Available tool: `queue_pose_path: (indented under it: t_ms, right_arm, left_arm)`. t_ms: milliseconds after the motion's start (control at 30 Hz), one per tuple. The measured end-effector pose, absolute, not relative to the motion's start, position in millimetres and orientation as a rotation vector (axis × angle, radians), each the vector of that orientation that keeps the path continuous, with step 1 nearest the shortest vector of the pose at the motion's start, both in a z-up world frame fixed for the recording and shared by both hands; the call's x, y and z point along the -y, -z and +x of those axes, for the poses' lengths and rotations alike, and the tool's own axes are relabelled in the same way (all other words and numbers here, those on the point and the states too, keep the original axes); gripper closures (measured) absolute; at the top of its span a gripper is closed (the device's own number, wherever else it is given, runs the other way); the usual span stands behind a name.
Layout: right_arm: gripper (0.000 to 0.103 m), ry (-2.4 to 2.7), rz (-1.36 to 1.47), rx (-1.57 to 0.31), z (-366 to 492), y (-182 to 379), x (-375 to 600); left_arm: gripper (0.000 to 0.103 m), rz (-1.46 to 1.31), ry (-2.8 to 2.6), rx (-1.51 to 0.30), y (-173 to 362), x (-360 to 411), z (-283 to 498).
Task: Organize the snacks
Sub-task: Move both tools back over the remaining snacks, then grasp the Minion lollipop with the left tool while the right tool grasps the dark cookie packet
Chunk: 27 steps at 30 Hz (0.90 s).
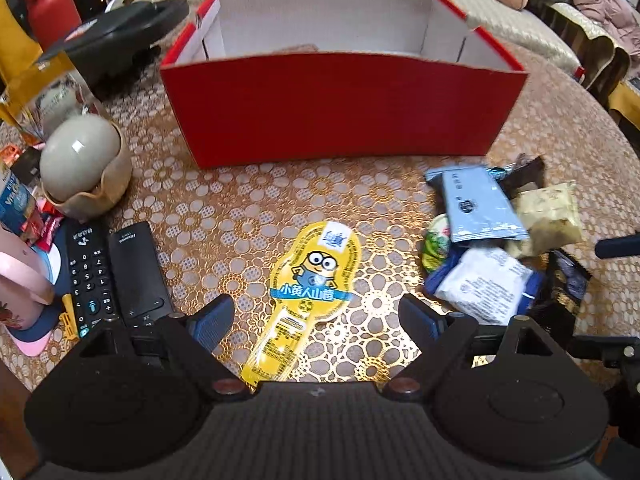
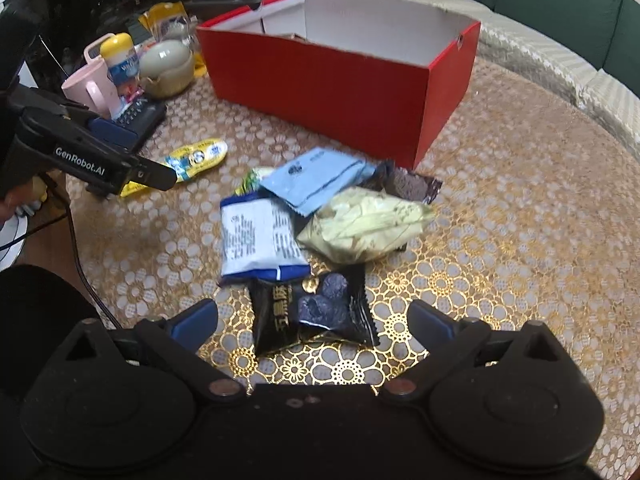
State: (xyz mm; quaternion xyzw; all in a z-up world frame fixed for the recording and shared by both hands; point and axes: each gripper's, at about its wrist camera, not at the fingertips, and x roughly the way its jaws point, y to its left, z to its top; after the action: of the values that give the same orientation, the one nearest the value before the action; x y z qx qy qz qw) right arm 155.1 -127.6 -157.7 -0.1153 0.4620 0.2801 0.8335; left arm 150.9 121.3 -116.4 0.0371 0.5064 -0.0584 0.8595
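A yellow Minions snack packet [image 1: 310,292] lies flat on the table between the fingers of my open left gripper [image 1: 316,320]; it also shows in the right wrist view [image 2: 196,160]. A black snack packet [image 2: 312,312] lies between the fingers of my open right gripper [image 2: 314,320]. Behind it is a pile: a white and blue packet [image 2: 256,236], a pale green packet [image 2: 360,228], a light blue sachet [image 2: 316,180] and a dark wrapper [image 2: 412,184]. The open red box [image 1: 344,104] stands behind, also in the right wrist view [image 2: 340,84]. The left gripper body [image 2: 80,152] shows at left.
Two black remotes [image 1: 116,276], a beige round pot [image 1: 80,164], a pink cup [image 2: 90,88], a blue-labelled bottle [image 2: 120,60] and a red flask [image 1: 50,4] crowd the table's left side. A black device [image 1: 120,32] sits behind. The table edge [image 2: 580,92] curves at right.
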Motion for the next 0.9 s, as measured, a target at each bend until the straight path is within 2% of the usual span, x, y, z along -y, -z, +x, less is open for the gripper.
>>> queue_pose_path:
  t_ms: [267, 400, 500, 633, 900]
  right_arm:
    - [0.009, -0.594, -0.298, -1.004, 156, 172, 121]
    - [0.015, -0.592, -0.332, -0.998, 156, 175, 118]
    - [0.02, -0.591, -0.327, -1.002, 158, 176, 119]
    - [0.027, -0.599, -0.321, -1.004, 157, 177, 119]
    - [0.037, -0.602, -0.307, -0.997, 155, 174, 121]
  left_arm:
    - [0.015, 0.109, 0.114, -1.078, 132, -116, 164]
    - [0.033, 0.124, 0.116, -1.084, 136, -114, 167]
    - [0.037, 0.127, 0.117, -1.079, 136, -114, 168]
    - [0.051, 0.119, 0.126, -1.071, 134, -113, 167]
    - [0.052, 0.094, 0.104, -1.07, 133, -113, 164]
